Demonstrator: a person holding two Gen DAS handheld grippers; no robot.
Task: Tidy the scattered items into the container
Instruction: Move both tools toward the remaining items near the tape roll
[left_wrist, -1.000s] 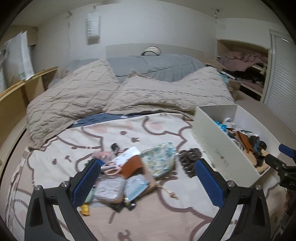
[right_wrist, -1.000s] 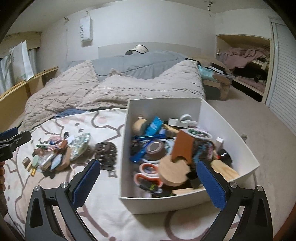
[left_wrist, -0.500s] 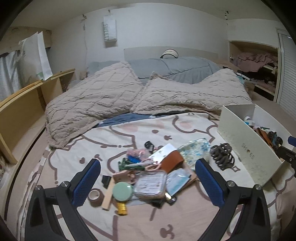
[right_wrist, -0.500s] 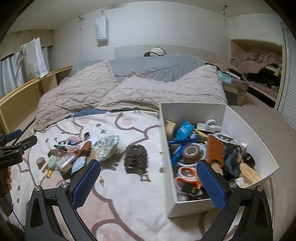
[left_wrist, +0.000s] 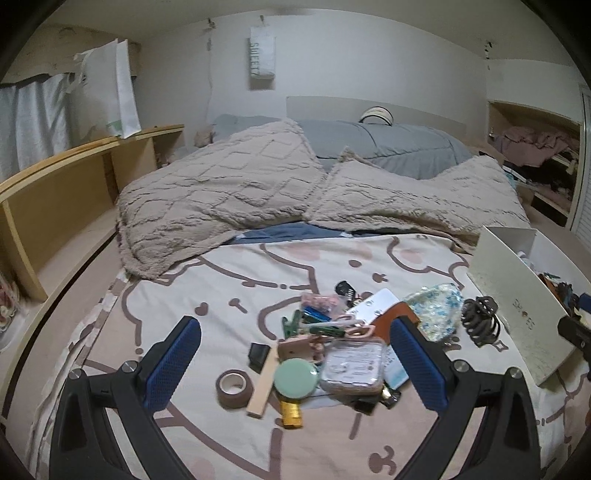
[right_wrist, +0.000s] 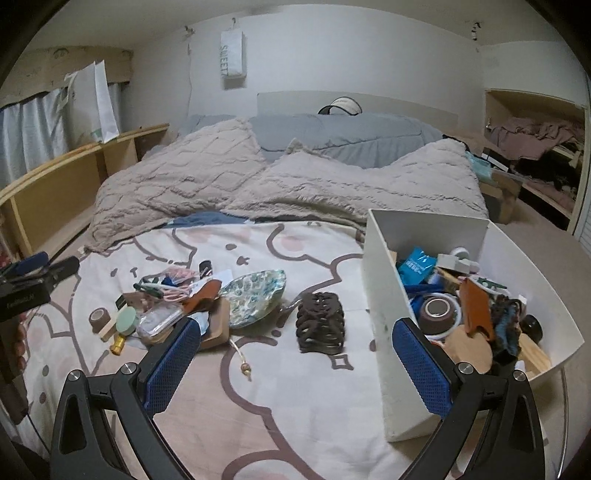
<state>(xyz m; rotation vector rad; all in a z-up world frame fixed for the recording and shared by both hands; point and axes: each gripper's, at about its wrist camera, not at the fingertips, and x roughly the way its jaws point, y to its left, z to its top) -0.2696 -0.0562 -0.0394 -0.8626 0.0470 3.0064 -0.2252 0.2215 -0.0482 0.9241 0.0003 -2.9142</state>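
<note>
Brown hair claw (right_wrist: 320, 323) between wide jaws

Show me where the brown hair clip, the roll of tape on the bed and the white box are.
brown hair clip (right_wrist: 320, 323), right wrist view, middle of its ribbed top
roll of tape (left_wrist: 234, 388), left wrist view, its upper rim
white box (right_wrist: 384, 306), right wrist view, its near side wall

- One white container (right_wrist: 384, 325) is sitting on the bed.
- One brown claw hair clip (right_wrist: 320, 323) is lying beside it.
- One floral pouch (right_wrist: 255, 297) is lying in the pile.
- Two tape rolls are showing: one tape roll (left_wrist: 234, 388) on the cover, one (right_wrist: 437, 309) inside the container.
- One mint round lid (left_wrist: 296, 377) is resting there.
- Two beige pillows are lying behind, (left_wrist: 218, 199) and (left_wrist: 417, 199).
</note>
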